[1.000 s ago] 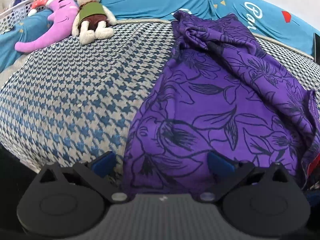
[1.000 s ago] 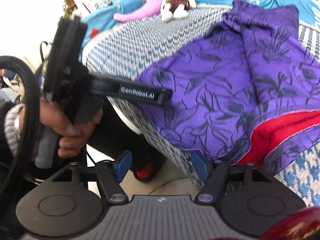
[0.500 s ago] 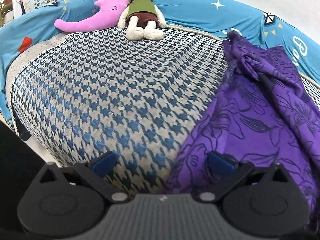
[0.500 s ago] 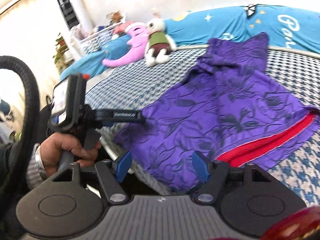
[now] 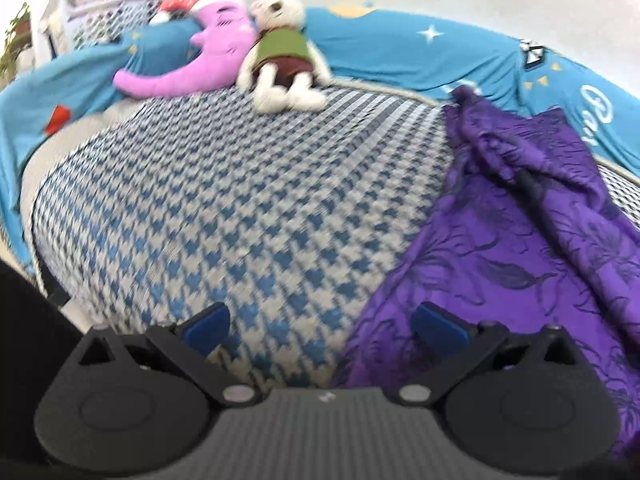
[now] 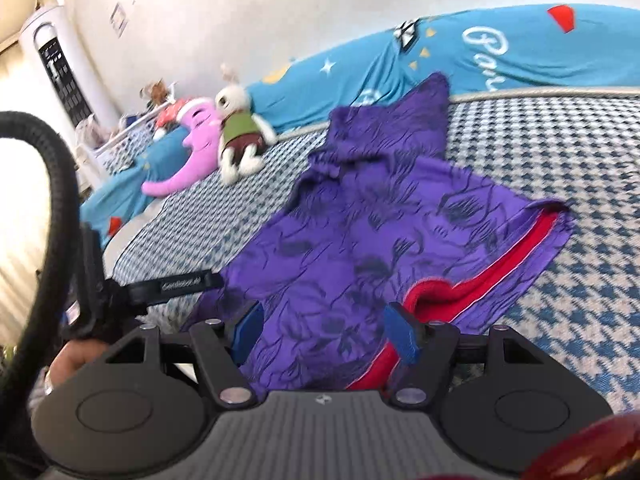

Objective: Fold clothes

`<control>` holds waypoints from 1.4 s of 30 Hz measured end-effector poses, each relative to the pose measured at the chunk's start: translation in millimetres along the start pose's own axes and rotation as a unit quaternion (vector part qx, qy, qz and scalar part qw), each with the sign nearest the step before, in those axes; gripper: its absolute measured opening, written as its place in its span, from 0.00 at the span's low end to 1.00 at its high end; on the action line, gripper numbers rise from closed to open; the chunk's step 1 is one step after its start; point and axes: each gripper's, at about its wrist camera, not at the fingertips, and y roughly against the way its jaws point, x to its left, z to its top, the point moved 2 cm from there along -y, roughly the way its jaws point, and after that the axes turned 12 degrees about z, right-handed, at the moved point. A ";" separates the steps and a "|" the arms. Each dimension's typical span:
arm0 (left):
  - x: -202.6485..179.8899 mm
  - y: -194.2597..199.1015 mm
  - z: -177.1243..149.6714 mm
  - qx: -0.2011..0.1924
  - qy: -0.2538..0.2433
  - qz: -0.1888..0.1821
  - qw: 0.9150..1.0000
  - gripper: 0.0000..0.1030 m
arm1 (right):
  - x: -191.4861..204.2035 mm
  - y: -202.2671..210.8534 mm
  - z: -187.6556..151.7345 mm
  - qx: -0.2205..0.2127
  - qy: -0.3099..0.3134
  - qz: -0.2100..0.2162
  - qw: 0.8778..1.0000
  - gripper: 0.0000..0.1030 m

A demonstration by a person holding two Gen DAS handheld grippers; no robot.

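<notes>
The purple garment [image 6: 360, 240] lies lengthwise toward the blue pillows [image 6: 500, 60]; both grippers' jaws stand apart.

bed against a pale wall

a bed [image 5: 224, 216] with a blue-and-white houndstooth cover fills the room's middle. a turquoise sheet [image 6: 520, 56] with stars and lettering runs along its far edge, under a plain off-white wall [image 6: 240, 12]. a white tower air conditioner [image 6: 60, 68] stands in the left corner, beside a white lattice basket [image 5: 116, 16]. bright light washes the left side.
</notes>
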 end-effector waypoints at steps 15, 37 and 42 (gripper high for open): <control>-21.9 20.4 3.5 -0.034 -0.021 -0.041 0.998 1.00 | -0.5 -0.3 6.7 -0.035 0.038 -0.112 0.992 0.65; -74.5 43.2 -17.6 -0.019 -0.099 -0.190 0.977 1.00 | -6.9 11.9 -25.3 0.015 -0.018 -0.243 0.970 0.65; -86.3 53.5 -25.3 -0.016 -0.125 -0.232 0.965 1.00 | -13.3 16.0 -28.6 0.028 -0.039 -0.266 0.963 0.65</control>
